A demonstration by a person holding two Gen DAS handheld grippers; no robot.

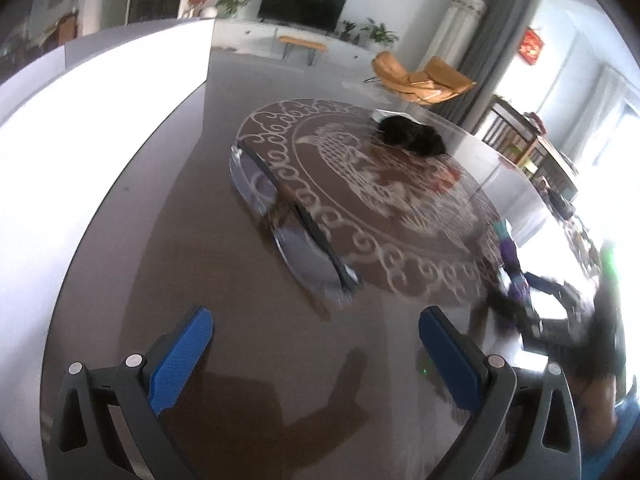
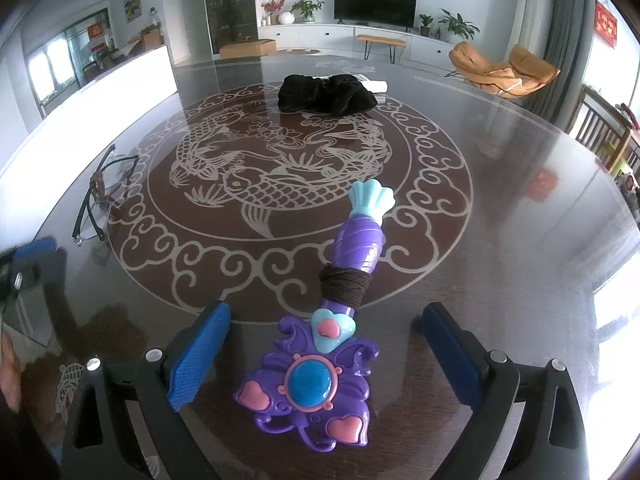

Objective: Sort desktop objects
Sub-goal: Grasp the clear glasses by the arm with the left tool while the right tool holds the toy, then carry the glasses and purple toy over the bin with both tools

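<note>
— What's under your right hand?

— My right gripper [image 2: 324, 354] stands wide apart over the glossy dark table [image 2: 500, 208], and a purple toy wand [image 2: 316, 364] lies flat between the blue pads [image 2: 200, 356]. Neither pad touches it; there is bare table on both sides of its flower-shaped head. The handle runs away from me, up and to the right, ending in a pale blue shell tip that lies on the fish pattern in the table's middle. A brown band [image 2: 346, 286] is wound around the handle just above the head.

— And the left?

— My left gripper [image 1: 316, 354] is spread wide too, with nothing but table top between the fingers. Just ahead of it lies a pair of glasses [image 1: 292, 220], lenses toward me, at the edge of the round pattern.

— Anything else on the table?

— A black cloth bundle [image 2: 326, 94] sits at the far side of the pattern, with something white partly hidden behind it. From the left view the wand and my other gripper show as a blur at the right edge.
</note>
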